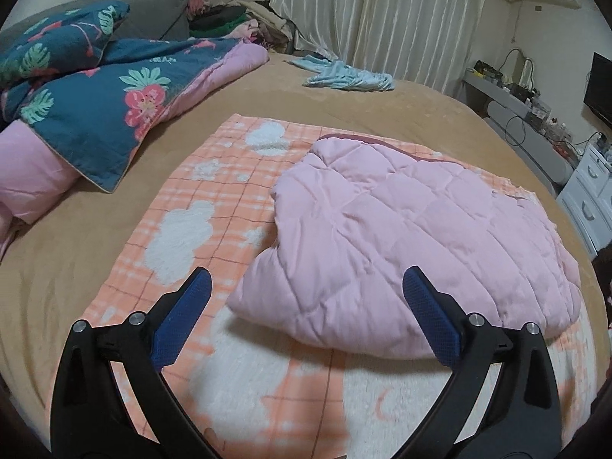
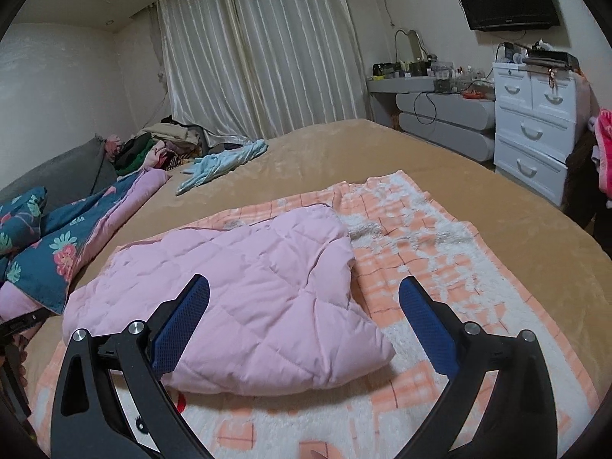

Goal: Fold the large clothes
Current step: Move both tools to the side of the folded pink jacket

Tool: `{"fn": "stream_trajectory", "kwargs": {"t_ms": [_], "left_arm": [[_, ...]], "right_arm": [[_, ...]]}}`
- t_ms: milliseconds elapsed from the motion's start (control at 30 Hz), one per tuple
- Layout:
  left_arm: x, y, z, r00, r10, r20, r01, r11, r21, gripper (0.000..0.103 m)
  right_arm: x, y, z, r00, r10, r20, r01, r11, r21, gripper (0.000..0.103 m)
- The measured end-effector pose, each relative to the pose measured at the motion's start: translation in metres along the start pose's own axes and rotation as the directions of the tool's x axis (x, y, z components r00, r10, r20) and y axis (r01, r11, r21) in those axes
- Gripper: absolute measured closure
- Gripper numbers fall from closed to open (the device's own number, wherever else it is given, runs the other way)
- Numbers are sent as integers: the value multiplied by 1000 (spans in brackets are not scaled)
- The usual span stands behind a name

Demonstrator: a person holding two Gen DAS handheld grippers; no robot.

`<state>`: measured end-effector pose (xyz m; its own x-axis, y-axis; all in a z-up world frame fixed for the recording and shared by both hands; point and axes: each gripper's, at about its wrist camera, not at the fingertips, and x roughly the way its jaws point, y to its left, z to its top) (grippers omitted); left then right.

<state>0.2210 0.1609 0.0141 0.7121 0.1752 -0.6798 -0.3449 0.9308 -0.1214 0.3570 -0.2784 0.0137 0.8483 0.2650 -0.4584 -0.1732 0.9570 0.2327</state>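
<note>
A pink quilted garment point(image 1: 401, 237) point(image 2: 248, 298) lies folded into a thick bundle on an orange-and-white checked blanket point(image 1: 199, 206) point(image 2: 440, 267) spread over the tan bed. My left gripper point(image 1: 306, 298) hovers above the bundle's near left corner, jaws wide open, nothing between its blue pads point(image 1: 191, 302). My right gripper point(image 2: 304, 302) hangs over the bundle's near right part, also wide open and empty, blue pads point(image 2: 420, 313) clear of the cloth.
A teal floral duvet with pink lining point(image 1: 88, 107) point(image 2: 49, 252) is heaped at the left. A light blue garment point(image 1: 344, 76) point(image 2: 222, 164) lies at the far side. A clothes pile point(image 2: 164, 145), curtains, grey dresser and white drawers point(image 2: 531, 134) stand beyond the bed point(image 1: 344, 111).
</note>
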Motion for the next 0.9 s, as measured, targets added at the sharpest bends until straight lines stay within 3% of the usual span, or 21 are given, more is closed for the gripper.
{"fn": "stream_trajectory", "kwargs": {"t_ms": [267,633,767,900], "left_arm": [[-22,-1,-18,1000,24,11,-24,999,35,9],[-2,-3,-52,996,34,-81,-33,999,23,9],[13,-1,-57,992,7,-125,-10,1000,-26,9],[38,5,-57,981,-73,-179,46,988,-150,9]], "right_arm": [[-22,11,-19,998,-53,26,55,997,-61,4],[-6,-3,-53,996,-54,-73,60,994,95,4],[14,-12,-66,989,-42,-142,65,984,166,4],[34,-18,-75,978,-22,-210,68,974,218,4]]}}
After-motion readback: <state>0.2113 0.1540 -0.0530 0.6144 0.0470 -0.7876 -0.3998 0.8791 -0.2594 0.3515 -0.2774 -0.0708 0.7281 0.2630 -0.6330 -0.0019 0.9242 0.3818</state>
